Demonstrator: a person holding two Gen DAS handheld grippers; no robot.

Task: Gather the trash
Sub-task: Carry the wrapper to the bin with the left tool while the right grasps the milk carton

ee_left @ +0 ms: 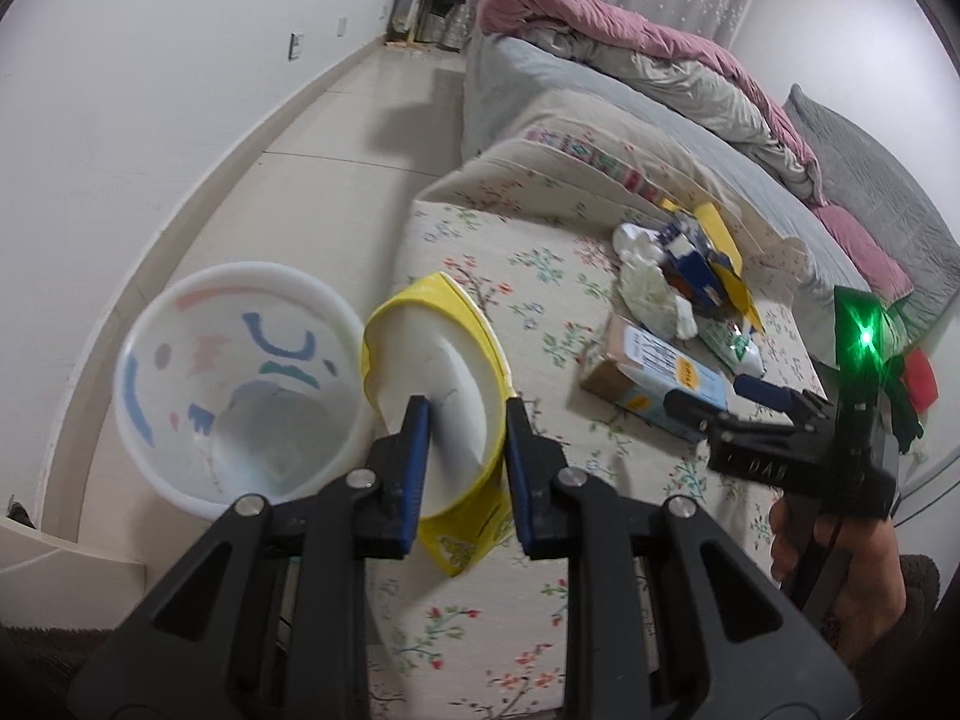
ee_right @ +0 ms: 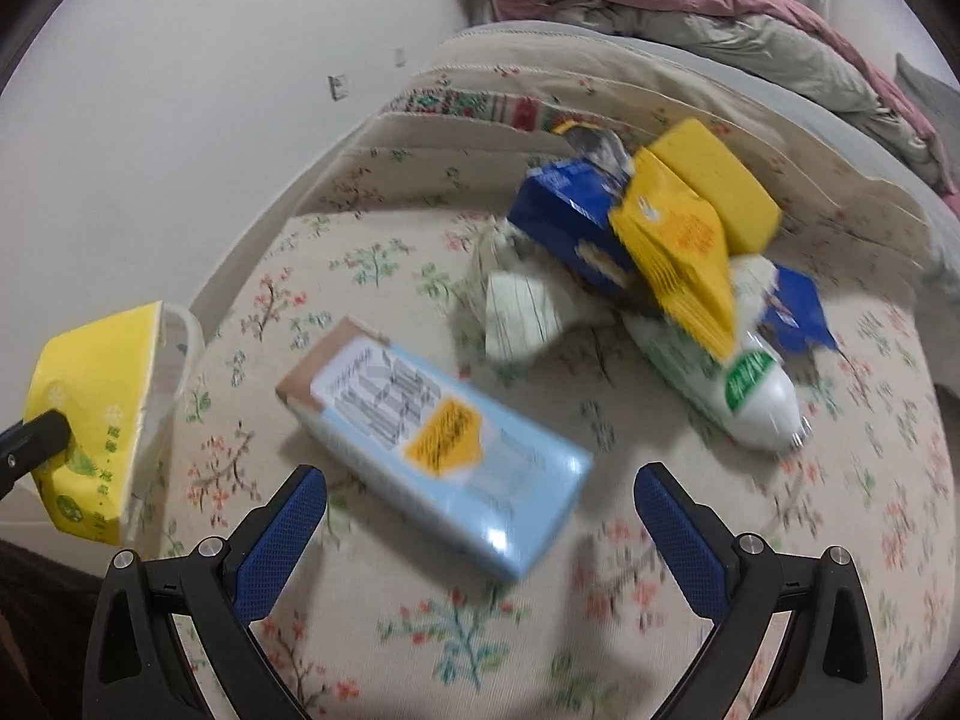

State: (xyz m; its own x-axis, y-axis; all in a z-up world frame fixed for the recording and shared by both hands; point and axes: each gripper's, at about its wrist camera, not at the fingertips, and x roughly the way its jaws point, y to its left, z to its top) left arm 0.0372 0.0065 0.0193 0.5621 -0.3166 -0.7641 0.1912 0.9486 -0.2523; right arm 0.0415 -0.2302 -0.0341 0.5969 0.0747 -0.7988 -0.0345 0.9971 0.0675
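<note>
**Desk:** Left wrist view first — what do the jaws have?

**Photographer:** The left gripper [ee_left: 468, 420] stands narrow, its blue pads closed on the wall of a crushed yellow paper cup [ee_left: 435, 384]. One finger sits inside the cup's white interior, the other outside its yellow rim. The cup hangs just beside a white bin [ee_left: 240, 384], almost touching its rim on the side toward the bed. The bin's inner wall carries blue, pink and green markings, and it stands on the pale floor against the floral-covered mattress [ee_left: 480, 612].

**Desk:** And the other hand?

**Photographer:** Farther from the bin, the right gripper [ee_left: 720, 399] reaches over the mattress, a green light glowing on its body, a person's hand [ee_left: 840, 564] wrapped round the handle. In the right wrist view its jaws stand wide apart with nothing between the pads [ee_right: 288, 516]. The picture is blurred there.

**Desk:** Where is the rest of the trash?

**Photographer:** All on the mattress, away from the bin. Nearest the open right gripper [ee_right: 480, 516] lies a pale blue carton [ee_right: 444, 450] with a yellow sticker, flat and at a slant. Beyond it, farther again from the bin, sits a heap: crumpled white tissue [ee_right: 516, 312], a blue box [ee_right: 570, 222], a yellow packet [ee_right: 684, 252] and a white tube [ee_right: 750, 396] with a green band. From that view the yellow cup [ee_right: 96, 396] shows at the mattress edge, over the bin's rim [ee_right: 180, 324].

**Desk:** Background?

**Photographer:** A pink and beige quilt [ee_left: 630, 42] bunched at the far end of the bed, well apart from the bin.
</note>
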